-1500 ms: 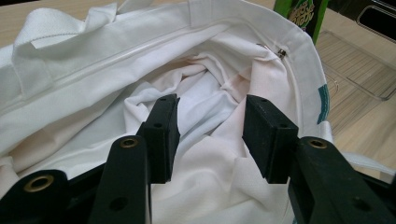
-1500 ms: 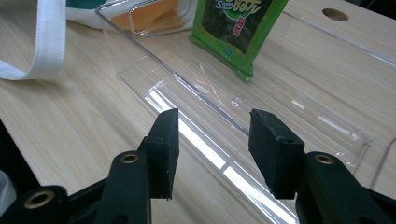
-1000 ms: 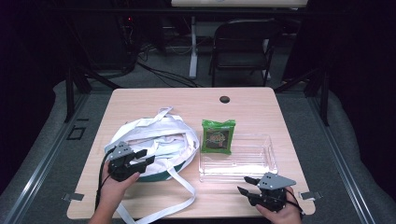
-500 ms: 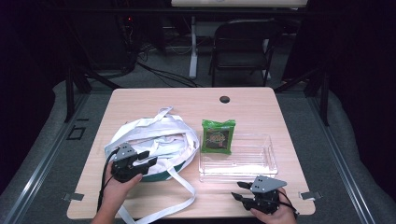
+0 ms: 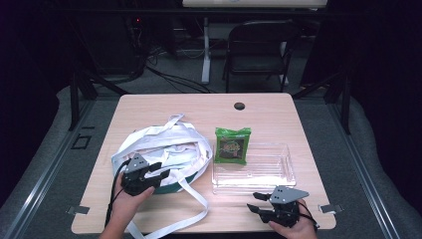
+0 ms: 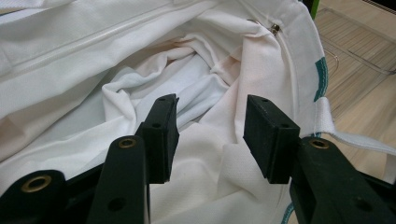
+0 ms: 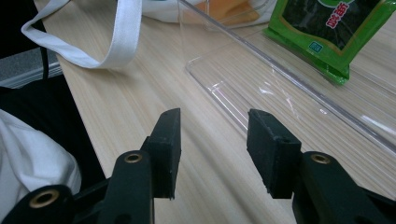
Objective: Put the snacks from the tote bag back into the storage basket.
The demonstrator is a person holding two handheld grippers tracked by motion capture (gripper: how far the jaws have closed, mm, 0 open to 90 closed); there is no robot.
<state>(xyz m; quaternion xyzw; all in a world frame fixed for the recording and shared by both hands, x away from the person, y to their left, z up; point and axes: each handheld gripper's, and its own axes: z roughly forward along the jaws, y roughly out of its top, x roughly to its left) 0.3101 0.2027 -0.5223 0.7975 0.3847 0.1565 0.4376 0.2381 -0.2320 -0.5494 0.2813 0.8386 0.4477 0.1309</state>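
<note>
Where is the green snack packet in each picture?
High view: the green snack packet sits mid-table, on the far left corner of the clear tray, right of the white bag.
Left gripper view: just a green sliver at the top right edge, past the bag's rim.
Right gripper view: top right, lying beyond the tray's near wall.
Shared landmark: the clear tray, right beside the packet in all three views.

Green snack pack (image 5: pixel 232 145) leaning on the far rim of the clear tray (image 5: pixel 278 172). Black chair (image 5: pixel 259 55) behind the table's (image 5: pixel 278 114) far edge. Small dark hole (image 5: pixel 239 106) near that edge.
</note>
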